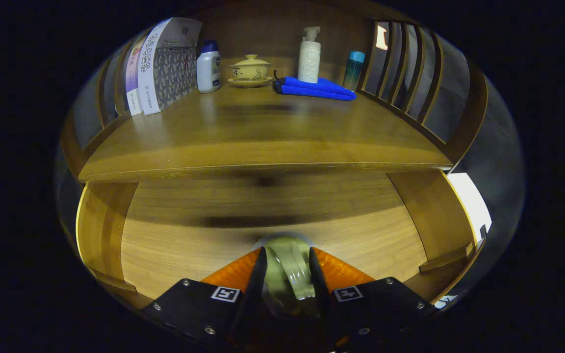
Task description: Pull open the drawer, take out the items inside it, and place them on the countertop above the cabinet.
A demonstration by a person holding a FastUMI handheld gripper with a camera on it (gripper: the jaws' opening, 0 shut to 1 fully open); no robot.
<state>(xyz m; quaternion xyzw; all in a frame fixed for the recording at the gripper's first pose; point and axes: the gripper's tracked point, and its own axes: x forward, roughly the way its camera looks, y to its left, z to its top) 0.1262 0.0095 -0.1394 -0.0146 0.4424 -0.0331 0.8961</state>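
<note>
Three bottles, two books, one lidded cup, one folded cloth

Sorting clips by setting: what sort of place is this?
Likely a home-style wooden cabinet: an open drawer under a countertop with books, a lidded cup and bottles. The gripper holds a roll.

**Gripper clamps a roll over the open drawer**

The gripper, at bottom centre, has both fingers pressed on a pale, glossy roll held between them. Beneath it, across the lower half, lies the open drawer, its wooden floor bare. Above the drawer, the countertop spans the middle. Along its far edge, left to right at the top, stand books, a white bottle, a lidded cup on a saucer, a pump bottle behind a folded blue cloth, and a teal bottle.
</note>
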